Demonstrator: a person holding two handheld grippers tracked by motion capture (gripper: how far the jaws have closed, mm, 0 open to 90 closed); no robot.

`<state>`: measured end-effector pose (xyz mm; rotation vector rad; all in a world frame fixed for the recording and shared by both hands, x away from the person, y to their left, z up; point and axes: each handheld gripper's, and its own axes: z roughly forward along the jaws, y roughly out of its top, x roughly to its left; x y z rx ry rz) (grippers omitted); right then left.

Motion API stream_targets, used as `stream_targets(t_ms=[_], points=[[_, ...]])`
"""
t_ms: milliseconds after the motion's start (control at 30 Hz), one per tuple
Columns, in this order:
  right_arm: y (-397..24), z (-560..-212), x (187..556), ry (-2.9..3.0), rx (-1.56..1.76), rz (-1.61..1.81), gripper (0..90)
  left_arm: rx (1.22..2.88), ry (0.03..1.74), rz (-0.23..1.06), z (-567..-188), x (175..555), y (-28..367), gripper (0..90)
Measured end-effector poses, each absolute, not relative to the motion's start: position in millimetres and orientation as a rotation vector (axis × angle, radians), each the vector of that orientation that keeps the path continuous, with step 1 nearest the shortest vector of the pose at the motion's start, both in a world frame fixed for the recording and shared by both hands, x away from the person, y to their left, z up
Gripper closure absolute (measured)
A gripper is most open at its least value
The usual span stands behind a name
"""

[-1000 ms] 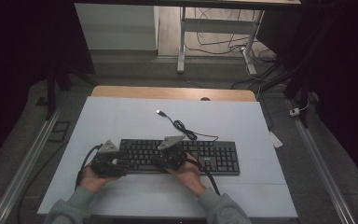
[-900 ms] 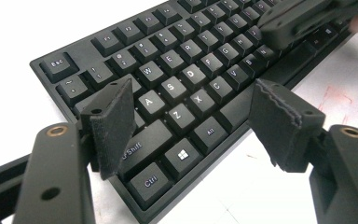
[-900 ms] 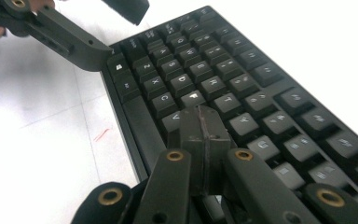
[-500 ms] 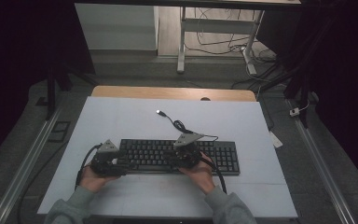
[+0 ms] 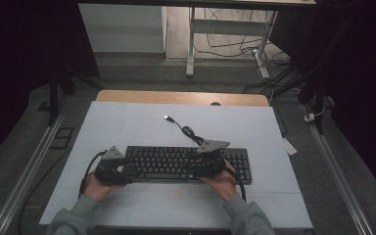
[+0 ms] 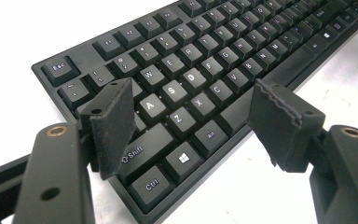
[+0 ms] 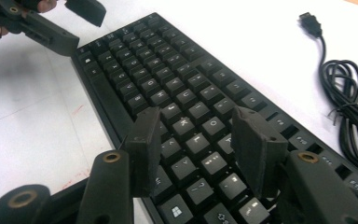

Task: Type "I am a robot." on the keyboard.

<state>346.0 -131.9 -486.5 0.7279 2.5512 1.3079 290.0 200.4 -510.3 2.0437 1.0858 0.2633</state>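
Note:
A black keyboard (image 5: 176, 164) lies across the white table (image 5: 176, 205), closer to the front edge. My left gripper (image 5: 126, 171) rests at the keyboard's left end. In the left gripper view it (image 6: 191, 93) is open, one pad over the Shift and Caps keys and the other past the front edge of the keyboard (image 6: 214, 42), pressing nothing. My right gripper (image 5: 198, 169) hovers over the keys right of the middle. Its jaws have just been opening, and in its own view it (image 7: 196, 116) stands open above the keyboard (image 7: 158, 60) with nothing gripped. The left gripper (image 7: 74, 25) appears far off.
The keyboard's black cable (image 5: 188, 131) coils behind it and ends in a loose USB plug (image 5: 167, 117); both the cable (image 7: 349, 98) and the plug (image 7: 310, 23) also appear in the right gripper view. A wooden strip (image 5: 181, 97) borders the table's far edge. Metal rails flank it.
My right hand has moved to the right along the keyboard, a little higher. The left hand and the keyboard have stayed put.

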Motion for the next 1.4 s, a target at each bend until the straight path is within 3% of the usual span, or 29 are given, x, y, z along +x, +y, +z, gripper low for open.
stream_targets(t_ms=[300, 667, 1400], points=[[-130, -486, 350, 2.541, 0.730, 1.309, 54.7, 2.045, 1.086, 0.264, -510, 290, 200, 31.0], [-109, -494, 368, 2.600, 0.715, 1.273, 89.7, 2.048, 1.087, 0.266, -511, 290, 200, 31.0], [-97, -516, 382, 2.632, 0.768, 1.150, 90.0, 2.056, 1.088, 0.270, -511, 289, 200, 31.0]])
